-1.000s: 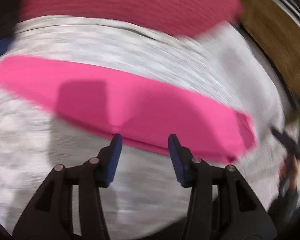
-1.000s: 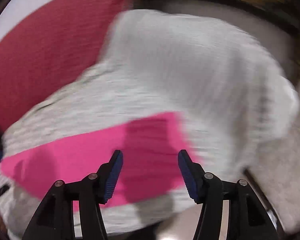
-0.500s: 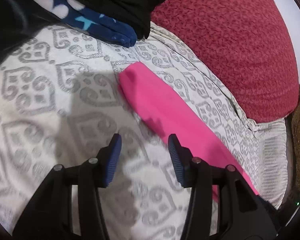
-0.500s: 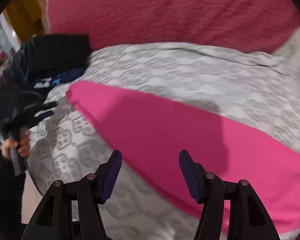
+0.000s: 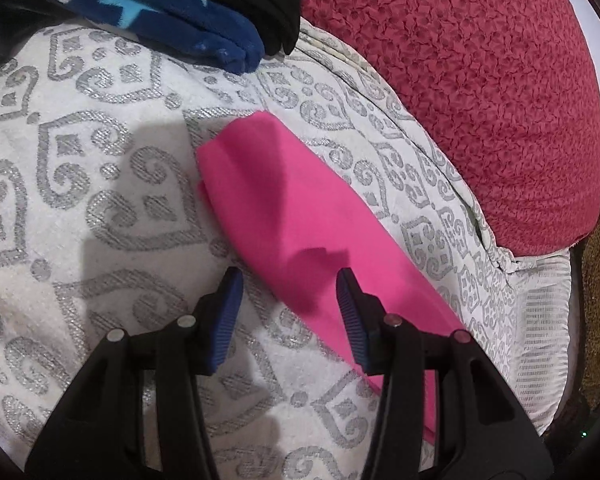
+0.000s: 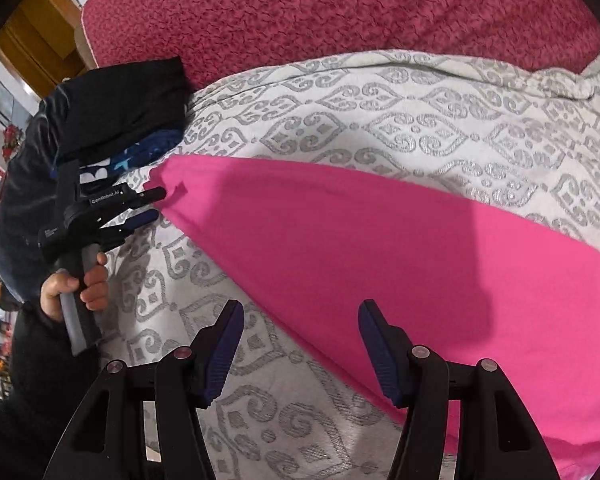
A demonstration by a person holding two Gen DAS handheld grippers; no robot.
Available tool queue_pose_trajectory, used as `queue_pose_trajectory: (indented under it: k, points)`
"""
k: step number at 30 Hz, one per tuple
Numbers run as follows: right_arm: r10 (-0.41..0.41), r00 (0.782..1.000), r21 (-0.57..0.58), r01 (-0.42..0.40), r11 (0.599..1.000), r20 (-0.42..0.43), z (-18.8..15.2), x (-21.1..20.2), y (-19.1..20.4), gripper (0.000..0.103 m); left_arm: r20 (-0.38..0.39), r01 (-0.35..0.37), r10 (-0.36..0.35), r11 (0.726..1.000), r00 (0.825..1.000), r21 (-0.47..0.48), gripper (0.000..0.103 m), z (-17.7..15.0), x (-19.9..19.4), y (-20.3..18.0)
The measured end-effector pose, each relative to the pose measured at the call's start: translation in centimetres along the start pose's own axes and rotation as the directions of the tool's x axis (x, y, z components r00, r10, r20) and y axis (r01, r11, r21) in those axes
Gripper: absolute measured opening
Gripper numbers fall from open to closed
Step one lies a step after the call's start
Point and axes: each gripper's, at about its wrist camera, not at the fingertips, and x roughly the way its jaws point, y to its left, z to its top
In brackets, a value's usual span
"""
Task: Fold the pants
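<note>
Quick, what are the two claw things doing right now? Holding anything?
Left gripper: open, holding nothing, poised over the pink pants.
Right gripper: open, holding nothing.

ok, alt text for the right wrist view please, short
A long bright pink pair of pants lies flat across a white bedspread with grey scroll pattern, under the open right gripper. At far left, the open left gripper sits at the pants' narrow end, beside a stack of dark folded clothes.
</note>
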Motion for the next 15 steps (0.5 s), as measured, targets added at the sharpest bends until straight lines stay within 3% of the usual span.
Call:
queue_pose_trajectory:
  k: [15]
  points:
    - [0.013,0.999,0.058,-0.01,0.998,-0.038,-0.5,1.4,-1.0,0.061,0.022,-0.015,0.015,0.999,1.0,0.033,0.049,0.7,0.7,-0.6]
